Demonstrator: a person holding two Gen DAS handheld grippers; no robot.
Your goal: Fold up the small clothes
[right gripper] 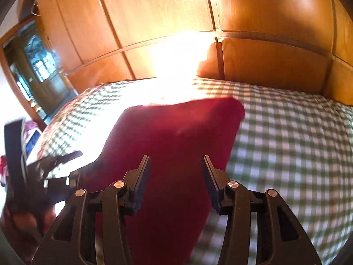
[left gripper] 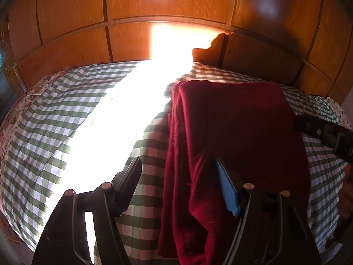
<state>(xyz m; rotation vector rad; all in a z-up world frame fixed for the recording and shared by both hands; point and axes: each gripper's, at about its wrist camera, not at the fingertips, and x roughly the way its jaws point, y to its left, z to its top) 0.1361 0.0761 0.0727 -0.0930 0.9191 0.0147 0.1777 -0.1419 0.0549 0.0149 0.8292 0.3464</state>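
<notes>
A dark red garment [left gripper: 238, 121] lies folded on the green-and-white checked bed cover [left gripper: 66, 110], with its layered edges along its left side. My left gripper [left gripper: 177, 165] stands open above the garment's near left edge. Its blue-padded right finger [left gripper: 227, 187] is over the red cloth and its left finger is over the checks; neither pad presses on the cloth. My right gripper [left gripper: 326, 134] shows at the garment's right side. In the right wrist view, which is blurred, the right gripper [right gripper: 175, 163] is open over the red garment [right gripper: 176, 128]. The left gripper [right gripper: 55, 165] is at the lower left.
A wooden panelled wall [left gripper: 176, 4] rises behind the bed. A glaring patch of sunlight [left gripper: 123, 114] washes out the cover left of the garment. A floral border [left gripper: 13, 114] edges the cover at the left. A glazed wooden door [right gripper: 37, 66] stands far left.
</notes>
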